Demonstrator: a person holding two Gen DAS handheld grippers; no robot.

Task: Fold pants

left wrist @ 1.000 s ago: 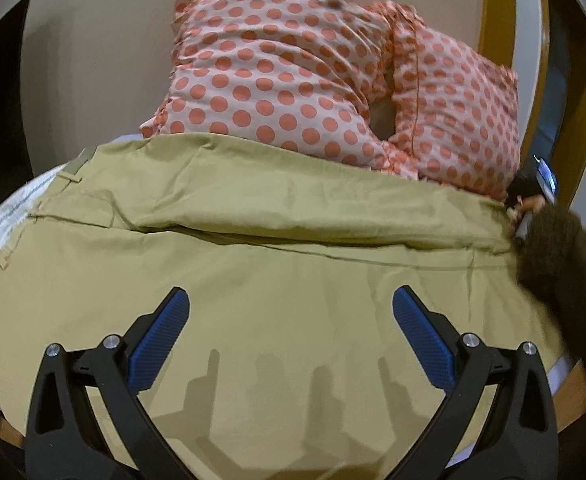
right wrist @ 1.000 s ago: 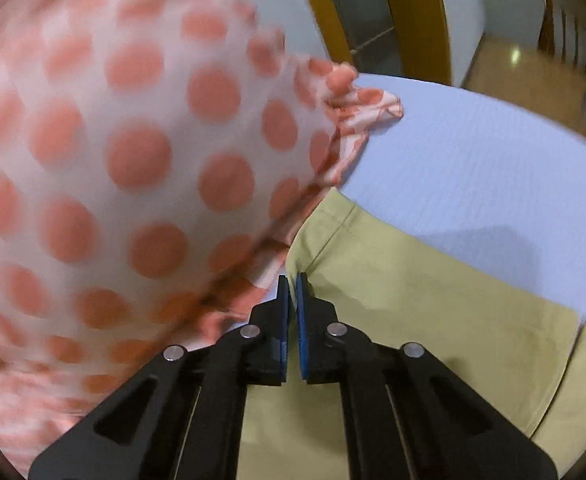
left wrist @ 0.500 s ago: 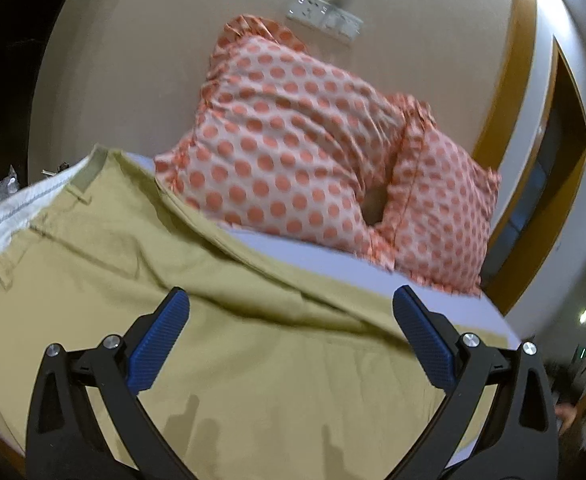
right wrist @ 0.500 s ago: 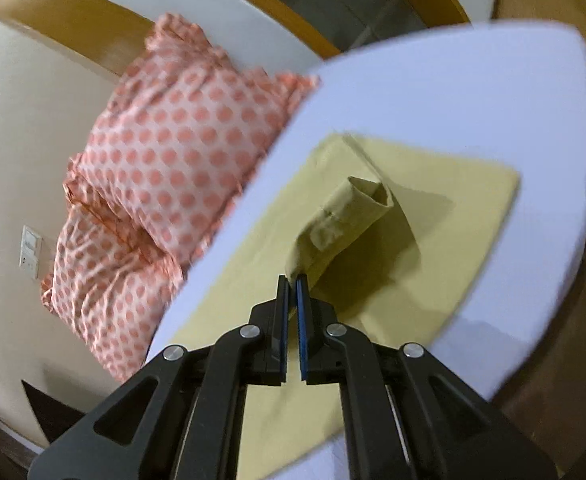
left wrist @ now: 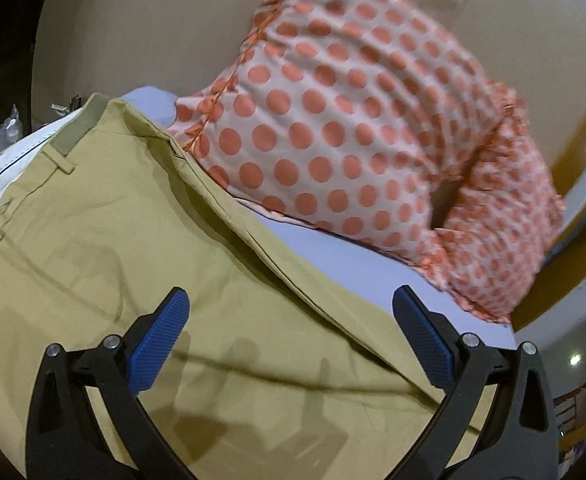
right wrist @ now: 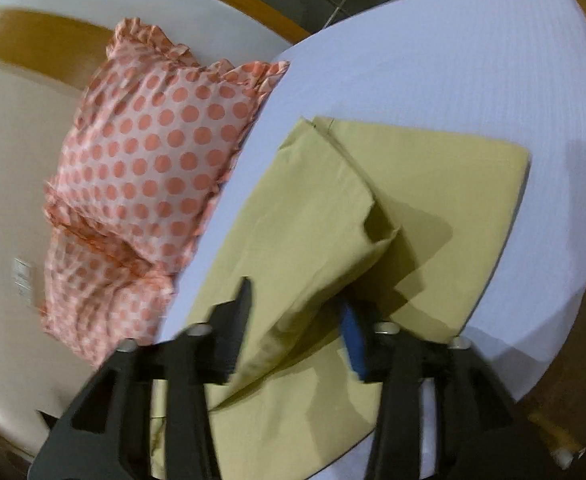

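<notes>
**Khaki pants spread out, one leg end raised**

The pants (left wrist: 141, 240) are khaki-tan cotton, spread flat across the ground ahead of and beneath the left gripper (left wrist: 289, 332), whose jaws stand wide apart above the cloth. The waistband (left wrist: 79, 124), with a belt loop, sits far ahead and to that gripper's left. A long seam ridge runs diagonally from there toward its right finger. Over at the right gripper (right wrist: 297, 316), the pants (right wrist: 445, 184) lie flat ahead, while one leg end (right wrist: 317, 216) rises in a loose, rumpled fold, draping down between its parted fingers.
</notes>
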